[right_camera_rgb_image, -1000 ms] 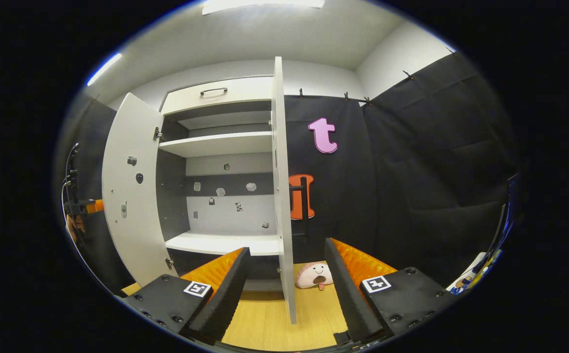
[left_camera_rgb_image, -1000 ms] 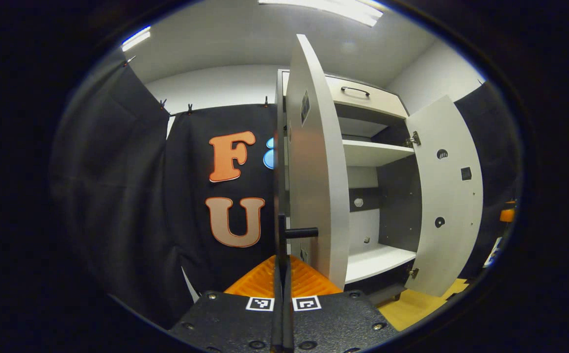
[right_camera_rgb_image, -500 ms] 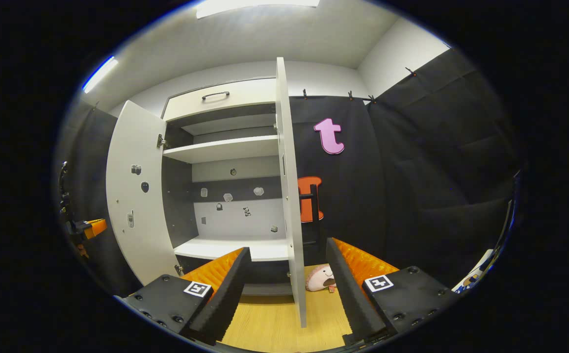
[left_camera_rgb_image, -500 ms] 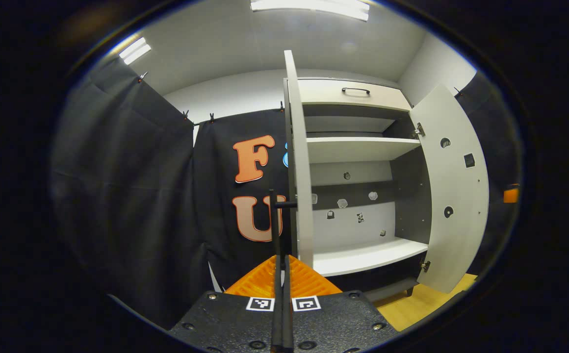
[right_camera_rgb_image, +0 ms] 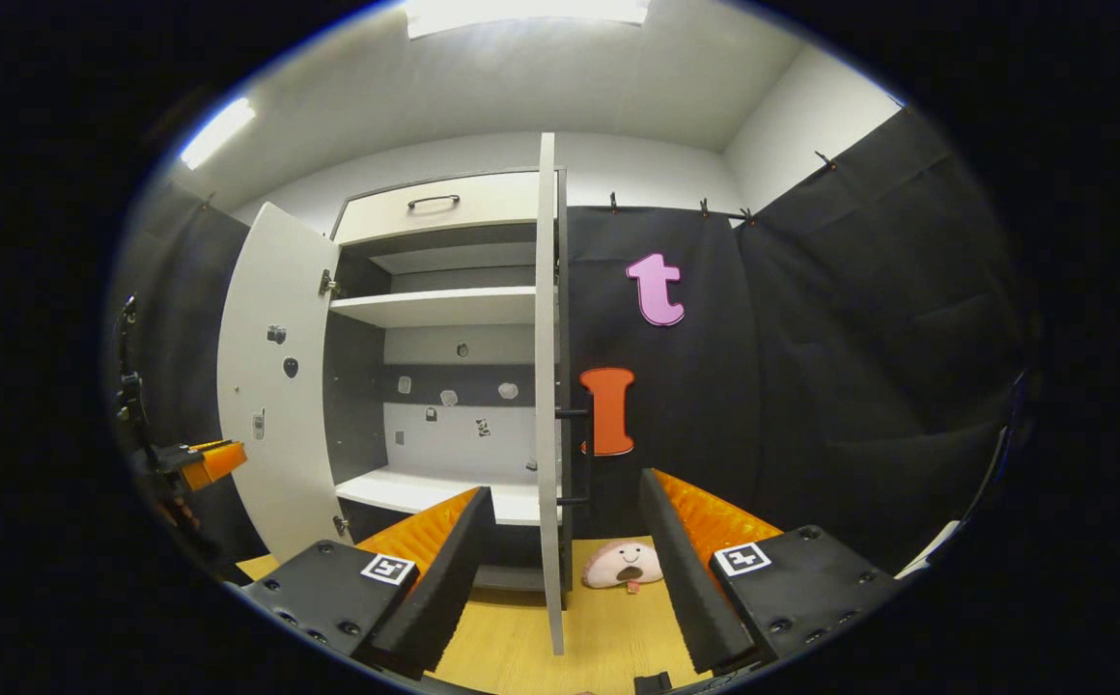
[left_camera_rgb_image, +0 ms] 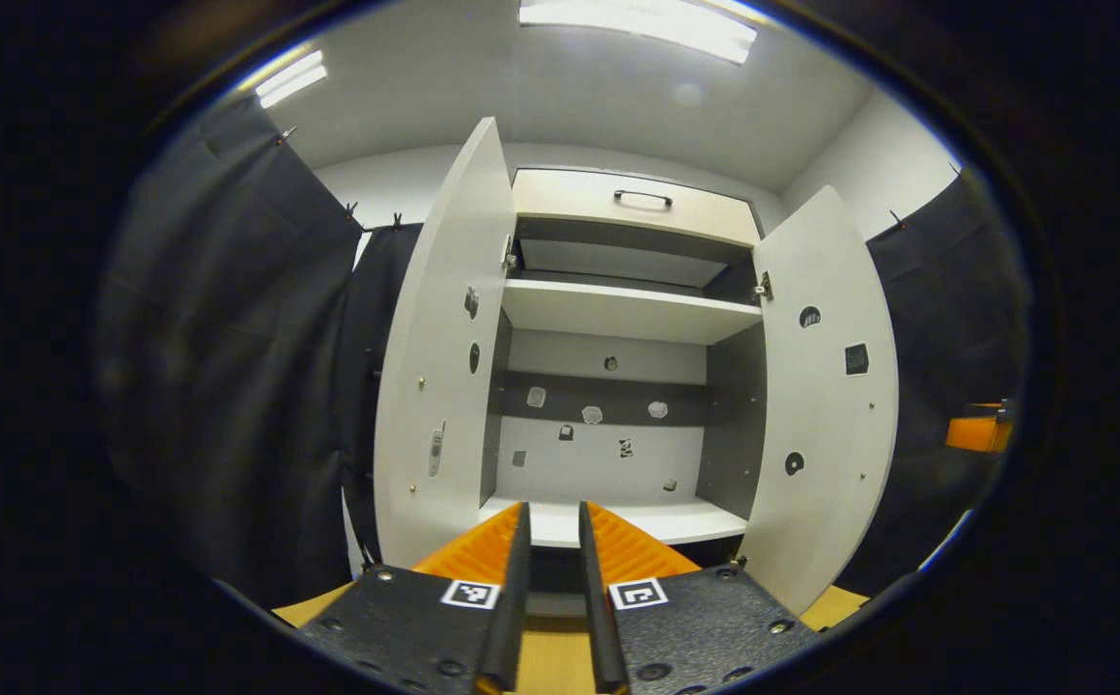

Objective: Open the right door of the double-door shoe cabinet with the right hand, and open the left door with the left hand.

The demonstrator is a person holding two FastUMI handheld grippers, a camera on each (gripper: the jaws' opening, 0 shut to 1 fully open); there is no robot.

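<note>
A: How far along is the job?

B: By my reading it is done. In the left gripper view the cabinet [left_camera_rgb_image: 618, 405] fills the centre of the frame with the left door [left_camera_rgb_image: 439, 357] and right door [left_camera_rgb_image: 826, 386] both swung wide, shelves bare.

A: And the grippers?

B: The left gripper [left_camera_rgb_image: 550, 541], at the bottom centre, has its fingers a narrow gap apart, holding nothing. The right gripper [right_camera_rgb_image: 565, 521] stands wide apart at the bottom of its own view, the right door's edge [right_camera_rgb_image: 547, 386] passing between its fingers (I cannot tell whether either touches it).

A: Any writing to read?

B: None legible. Small stickers dot the back panel [left_camera_rgb_image: 599, 415], too small to make out. A plush toy [right_camera_rgb_image: 623, 565] lies on the floor, lower centre of the right gripper view.
</note>
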